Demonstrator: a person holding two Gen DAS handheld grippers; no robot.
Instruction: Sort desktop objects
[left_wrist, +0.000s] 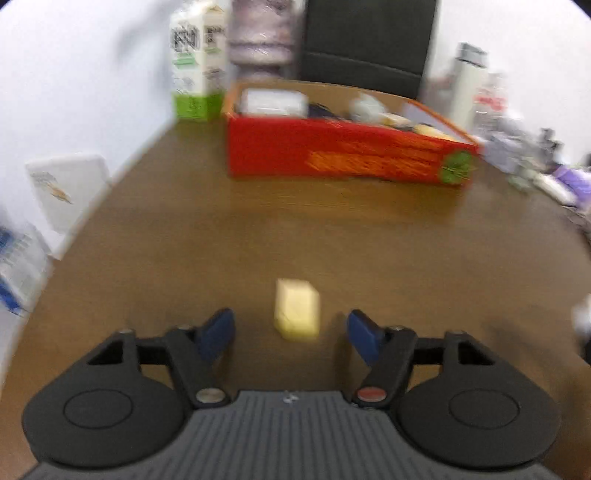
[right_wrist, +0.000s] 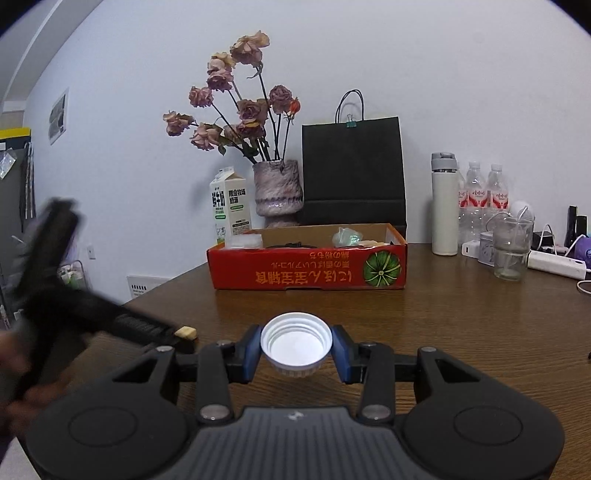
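A pale yellow block (left_wrist: 297, 309) lies on the brown table, just ahead of and between the fingers of my open left gripper (left_wrist: 291, 330); it touches neither finger. The block also shows in the right wrist view (right_wrist: 185, 332), at the tip of the blurred left gripper (right_wrist: 162, 330). My right gripper (right_wrist: 295, 350) is shut on a white bottle cap (right_wrist: 295, 343), open side up, held above the table. The red cardboard box (left_wrist: 343, 155) holding several items stands at the back of the table; it also shows in the right wrist view (right_wrist: 308, 271).
A milk carton (right_wrist: 231, 206), a vase of dried roses (right_wrist: 277, 192) and a black paper bag (right_wrist: 352, 173) stand behind the box. At right are a white flask (right_wrist: 444, 206), water bottles (right_wrist: 484, 195), a glass (right_wrist: 511, 249) and a power strip (right_wrist: 556, 264).
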